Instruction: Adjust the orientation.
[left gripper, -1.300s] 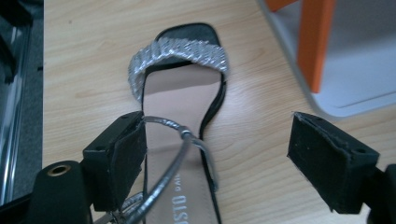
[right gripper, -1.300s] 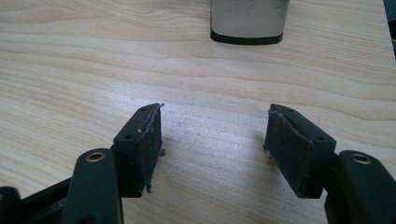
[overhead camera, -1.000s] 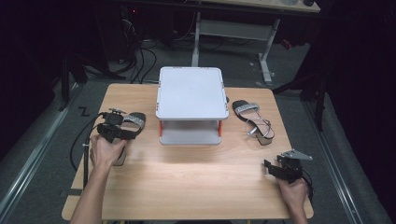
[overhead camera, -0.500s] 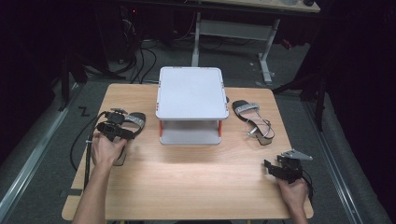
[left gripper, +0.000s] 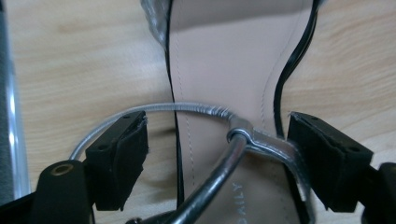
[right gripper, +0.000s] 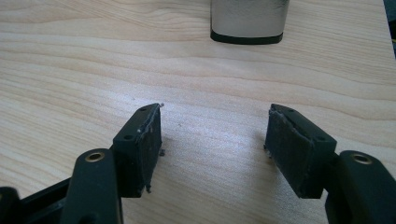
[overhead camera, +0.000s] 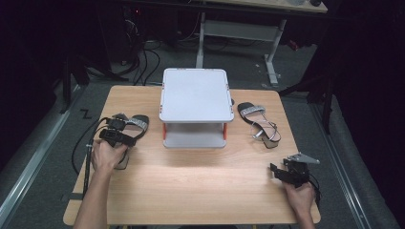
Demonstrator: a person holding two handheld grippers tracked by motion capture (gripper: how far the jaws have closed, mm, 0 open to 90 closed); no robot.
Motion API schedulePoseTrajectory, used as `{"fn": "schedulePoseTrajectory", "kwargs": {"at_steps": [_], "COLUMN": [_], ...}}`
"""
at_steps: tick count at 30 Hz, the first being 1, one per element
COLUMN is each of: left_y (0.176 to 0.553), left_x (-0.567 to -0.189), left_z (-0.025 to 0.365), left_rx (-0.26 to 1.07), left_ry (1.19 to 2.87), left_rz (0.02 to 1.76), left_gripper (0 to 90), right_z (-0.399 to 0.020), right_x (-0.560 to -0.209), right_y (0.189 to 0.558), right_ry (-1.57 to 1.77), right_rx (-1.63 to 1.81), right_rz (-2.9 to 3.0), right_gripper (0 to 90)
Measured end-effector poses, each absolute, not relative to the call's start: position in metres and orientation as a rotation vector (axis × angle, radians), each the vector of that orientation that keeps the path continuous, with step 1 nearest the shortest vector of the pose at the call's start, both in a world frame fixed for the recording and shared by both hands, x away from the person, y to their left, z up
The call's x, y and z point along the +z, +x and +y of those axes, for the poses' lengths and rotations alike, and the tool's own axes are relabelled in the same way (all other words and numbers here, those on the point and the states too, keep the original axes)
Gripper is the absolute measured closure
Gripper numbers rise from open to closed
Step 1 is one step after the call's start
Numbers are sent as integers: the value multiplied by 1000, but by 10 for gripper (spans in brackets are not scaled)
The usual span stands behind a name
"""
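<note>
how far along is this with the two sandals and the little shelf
Nothing looks done: both shelf levels look bare. In hand: the left claw is down over the left sandal, its jaws just closing around the ankle strap but not yet pressing on it. Left: lifting that sandal and the right sandal, untouched on the table. The right claw rests open.

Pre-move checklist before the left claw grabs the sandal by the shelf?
1. Left claw over the left sandal: ok, insole and ankle strap sit between the jaws.
2. Left claw's jaws: have just been closing; the pads straddle the sandal's heel end but do not press it yet. Ok.
3. Strap loop and buckle in the gap: not ok, the claw may pinch the strap rather than the sole.
4. Right claw: ok, open over bare table, nothing between the jaws.
5. Shelf top free: ok.
6. Right sandal beside the shelf, untouched: ok.
</note>
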State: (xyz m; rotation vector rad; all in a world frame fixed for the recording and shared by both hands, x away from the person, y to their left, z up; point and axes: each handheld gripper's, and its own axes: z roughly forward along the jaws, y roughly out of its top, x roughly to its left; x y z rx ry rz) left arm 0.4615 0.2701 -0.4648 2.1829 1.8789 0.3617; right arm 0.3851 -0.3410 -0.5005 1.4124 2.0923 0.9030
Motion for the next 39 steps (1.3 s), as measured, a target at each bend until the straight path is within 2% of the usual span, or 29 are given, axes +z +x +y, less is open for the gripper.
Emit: {"fn": "schedulePoseTrajectory", "kwargs": {"at_steps": [4,6,9,13,15,28,39], "left_y": [464,465,465,463,461,459,456], "left_x": [-473,-473,-473,-472,-473,-472,-466], "left_z": [267,264,263,267,271,266,262], "left_rx": [335,357,375,397,373,426,419], "left_ry": [2177,2165,2143,2114,2077,2106,2104], "left_rz": [1877,1879,1892,1903,1904,1871,1839], "left_gripper": [256,294,301,405,411,421,423], "right_z": [-341,-341,-341,-341,-341,-341,-341], "right_x": [-500,-501,-501,-501,-501,-501,-501], "right_y": [385,385,385,385,385,385,385], "right_ry": [1414,1407,1408,1408,1407,1408,1408], "right_rx": [902,901,901,901,902,902,903], "right_rz": [2092,2094,2093,2093,2094,2094,2094], "right_gripper": [364,364,364,363,362,362,362]}}
